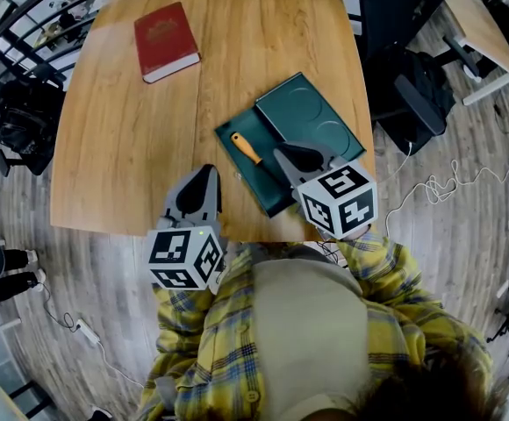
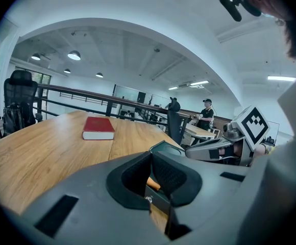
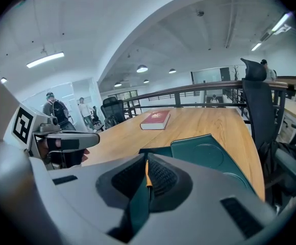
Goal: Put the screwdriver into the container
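Observation:
The screwdriver [image 1: 247, 148], with an orange handle, lies inside the dark green container [image 1: 270, 193] near the table's front edge. The container's lid [image 1: 311, 117] lies against its far right side. My right gripper [image 1: 279, 153] hovers over the container just right of the screwdriver, jaws closed to a thin slit and holding nothing. Through that slit a strip of the orange handle [image 3: 147, 173] shows. My left gripper [image 1: 207, 169] hangs over bare wood left of the container, shut and empty. Below its meeting pads I glimpse the screwdriver handle [image 2: 154, 184].
A red book [image 1: 166, 40] lies at the table's far left. A black office chair [image 1: 412, 95] stands by the table's right edge, with cables [image 1: 448, 182] on the floor there. People stand far off in the room.

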{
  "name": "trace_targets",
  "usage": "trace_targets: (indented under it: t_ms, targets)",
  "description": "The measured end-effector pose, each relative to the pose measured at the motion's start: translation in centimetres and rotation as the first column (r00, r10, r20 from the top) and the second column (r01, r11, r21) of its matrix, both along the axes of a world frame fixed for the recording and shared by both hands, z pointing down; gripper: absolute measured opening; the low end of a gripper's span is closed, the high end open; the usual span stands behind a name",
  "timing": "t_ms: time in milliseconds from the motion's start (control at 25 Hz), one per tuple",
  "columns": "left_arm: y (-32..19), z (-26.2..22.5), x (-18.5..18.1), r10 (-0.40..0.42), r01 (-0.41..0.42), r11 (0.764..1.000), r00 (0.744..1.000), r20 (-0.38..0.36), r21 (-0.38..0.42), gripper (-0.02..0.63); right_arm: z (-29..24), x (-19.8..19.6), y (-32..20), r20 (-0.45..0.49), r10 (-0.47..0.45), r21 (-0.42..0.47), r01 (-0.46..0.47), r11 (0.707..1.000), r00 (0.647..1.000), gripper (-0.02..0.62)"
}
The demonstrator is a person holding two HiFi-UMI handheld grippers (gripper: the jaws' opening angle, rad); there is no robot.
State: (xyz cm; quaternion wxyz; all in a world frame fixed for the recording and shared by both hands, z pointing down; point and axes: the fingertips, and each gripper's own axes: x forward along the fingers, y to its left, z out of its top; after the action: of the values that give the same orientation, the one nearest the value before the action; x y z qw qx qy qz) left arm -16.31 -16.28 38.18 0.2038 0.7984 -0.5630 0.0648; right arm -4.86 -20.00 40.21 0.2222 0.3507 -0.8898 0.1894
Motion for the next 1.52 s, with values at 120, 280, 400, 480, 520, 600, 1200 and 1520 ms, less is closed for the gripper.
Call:
trace_targets:
  t_ms: [120, 280, 400, 480, 520, 600, 1200, 1520]
  targets:
    - [0.3, -0.1, 0.3, 0.002, -0.002, 1.000, 1.000, 0.001, 0.003, 0.018, -0.2, 0.4, 0.3, 0.013, 0.004, 0.002, -0.004, 1.000, 1.000, 0.075]
    - [0.6, -0.3, 0.6, 0.008, -0.008, 1.000, 1.000, 0.003, 0.007, 0.018, -0.4, 0.8, 0.8, 0.018, 0.004, 0.008, -0.004, 1.000, 1.000, 0.072]
    - [0.9, -0.5, 0.9, 0.012, -0.012, 1.000, 1.000, 0.003, 0.010, 0.018, -0.5, 1.1, 1.1, 0.020, 0.004, 0.011, -0.004, 1.000, 1.000, 0.069]
    - [1.1, -0.5, 0.9, 0.011, -0.011, 1.000, 1.000, 0.002, 0.011, 0.018, -0.6, 1.2, 1.3, 0.021, 0.002, 0.015, -0.003, 1.000, 1.000, 0.067]
    - [1.1, -0.6, 0.9, 0.010, -0.010, 1.000, 1.000, 0.002, 0.011, 0.018, -0.7, 1.2, 1.4, 0.022, 0.002, 0.016, -0.002, 1.000, 1.000, 0.067]
    - [1.2, -0.6, 0.8, 0.004, -0.004, 1.000, 1.000, -0.002, 0.012, 0.018, -0.8, 1.2, 1.6, 0.025, 0.002, 0.018, -0.002, 1.000, 1.000, 0.066]
    - [1.8, -0.7, 0.8, -0.006, 0.006, 1.000, 1.000, -0.011, 0.009, 0.018, -1.7, 1.3, 2.1, 0.047, 0.008, 0.032, -0.009, 0.999, 0.999, 0.064]
    - [1.9, -0.5, 0.9, -0.004, 0.004, 1.000, 1.000, -0.009, 0.007, 0.018, -1.7, 1.2, 2.2, 0.052, 0.007, 0.030, -0.008, 1.000, 0.999, 0.064]
